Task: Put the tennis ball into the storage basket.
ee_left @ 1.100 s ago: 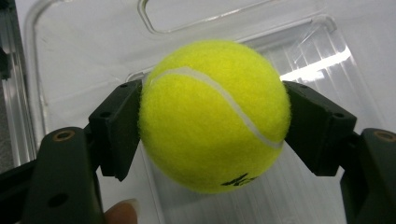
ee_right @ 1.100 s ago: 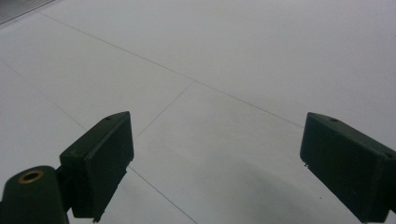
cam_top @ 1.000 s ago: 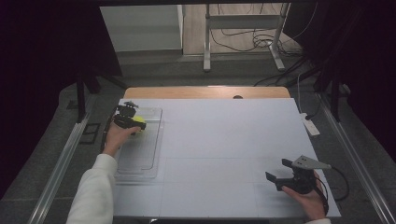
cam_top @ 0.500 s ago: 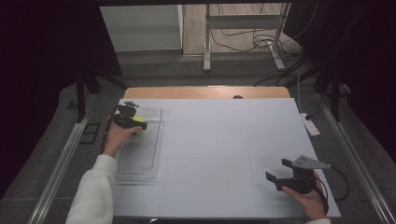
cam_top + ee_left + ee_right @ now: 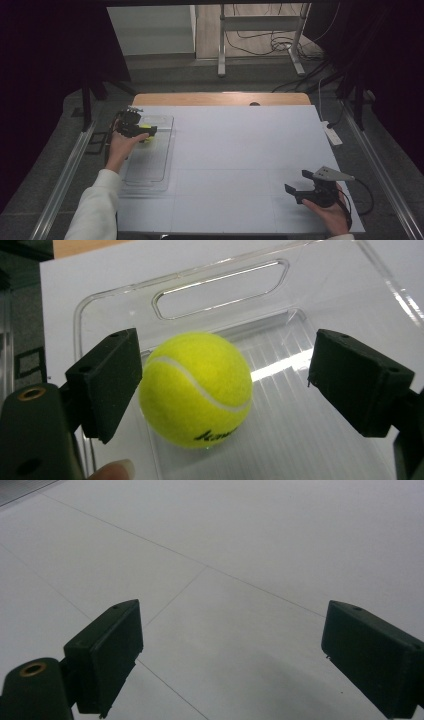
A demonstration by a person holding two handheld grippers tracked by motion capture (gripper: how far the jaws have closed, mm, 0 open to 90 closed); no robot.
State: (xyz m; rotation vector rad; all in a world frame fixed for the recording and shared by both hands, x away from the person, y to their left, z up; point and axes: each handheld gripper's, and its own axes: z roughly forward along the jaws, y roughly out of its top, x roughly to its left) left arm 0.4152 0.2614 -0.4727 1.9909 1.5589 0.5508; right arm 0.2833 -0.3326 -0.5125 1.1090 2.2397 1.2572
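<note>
A: Hovering left hand-held gripper (image 5: 225, 390), jaws wide, ball (image 5: 196, 389) touching one jaw, not clamped — why?

B: Ball rests in clear tray (image 5: 120, 295), far end. Probably a release. Right hand-held gripper (image 5: 304, 187) idle, open, empty over surface (image 5: 240, 150).

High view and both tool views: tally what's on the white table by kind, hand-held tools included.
Tennis ball, yellow: 1
Clear plastic tray: 1
Hand-held tools: 2, the left tool and the right tool
Total: 4
</note>
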